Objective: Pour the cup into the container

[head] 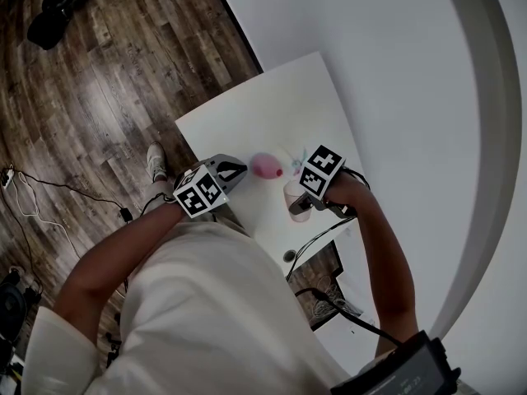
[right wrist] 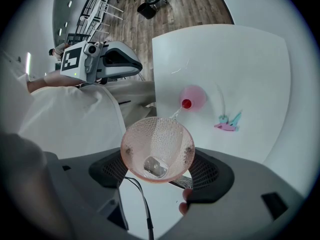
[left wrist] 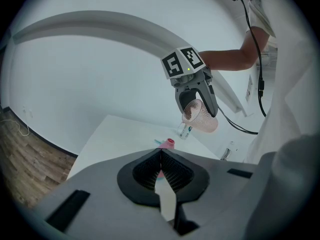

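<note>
Over the table point(right wrist: 240, 59), the right gripper point(right wrist: 159, 170) had its jaws closed on the sides of the cup point(right wrist: 157, 151), which it held tilted and clear of the surface. One pale lump point(right wrist: 154, 166) (too blurred to name) lay at the cup's bottom. The container point(right wrist: 192, 98), pink with a red mouth, stood away from the table's corners, with a small teal-and-pink thing point(right wrist: 227, 123) near it. The left gripper point(left wrist: 161, 166) hovered by the near edge, jaws pressed together on nothing.
</note>
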Demonstrator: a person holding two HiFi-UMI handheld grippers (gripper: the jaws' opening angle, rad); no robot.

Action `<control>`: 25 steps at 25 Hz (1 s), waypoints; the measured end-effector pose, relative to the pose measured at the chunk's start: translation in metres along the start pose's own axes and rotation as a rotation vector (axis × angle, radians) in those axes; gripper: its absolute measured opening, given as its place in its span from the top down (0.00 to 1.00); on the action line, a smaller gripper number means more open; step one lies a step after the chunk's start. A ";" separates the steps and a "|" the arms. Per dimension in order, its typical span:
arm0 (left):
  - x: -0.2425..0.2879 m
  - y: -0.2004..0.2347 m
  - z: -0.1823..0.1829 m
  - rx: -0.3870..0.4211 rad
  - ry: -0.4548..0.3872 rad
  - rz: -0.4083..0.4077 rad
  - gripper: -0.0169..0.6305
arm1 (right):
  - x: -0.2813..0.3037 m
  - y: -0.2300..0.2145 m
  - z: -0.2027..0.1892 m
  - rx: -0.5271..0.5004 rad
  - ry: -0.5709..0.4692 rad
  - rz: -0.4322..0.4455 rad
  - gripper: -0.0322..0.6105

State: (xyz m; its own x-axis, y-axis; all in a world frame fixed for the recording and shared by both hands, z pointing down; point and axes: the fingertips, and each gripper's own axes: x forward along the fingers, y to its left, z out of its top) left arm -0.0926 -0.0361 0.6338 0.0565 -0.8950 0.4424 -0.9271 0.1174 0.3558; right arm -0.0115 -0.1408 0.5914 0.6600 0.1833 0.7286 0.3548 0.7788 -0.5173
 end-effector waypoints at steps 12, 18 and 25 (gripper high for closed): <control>-0.003 0.003 -0.005 0.002 0.001 0.001 0.95 | 0.002 0.000 0.000 0.003 0.018 0.007 0.37; -0.002 0.003 -0.008 0.005 0.004 -0.004 0.95 | 0.004 0.000 0.001 0.005 0.035 0.018 0.37; -0.001 0.002 -0.007 0.005 0.001 -0.003 0.95 | 0.004 0.000 -0.001 0.004 0.047 0.023 0.37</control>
State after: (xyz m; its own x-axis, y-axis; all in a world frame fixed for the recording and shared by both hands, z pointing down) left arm -0.0923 -0.0322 0.6401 0.0591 -0.8951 0.4419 -0.9288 0.1129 0.3529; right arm -0.0080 -0.1408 0.5940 0.6987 0.1729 0.6942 0.3364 0.7770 -0.5321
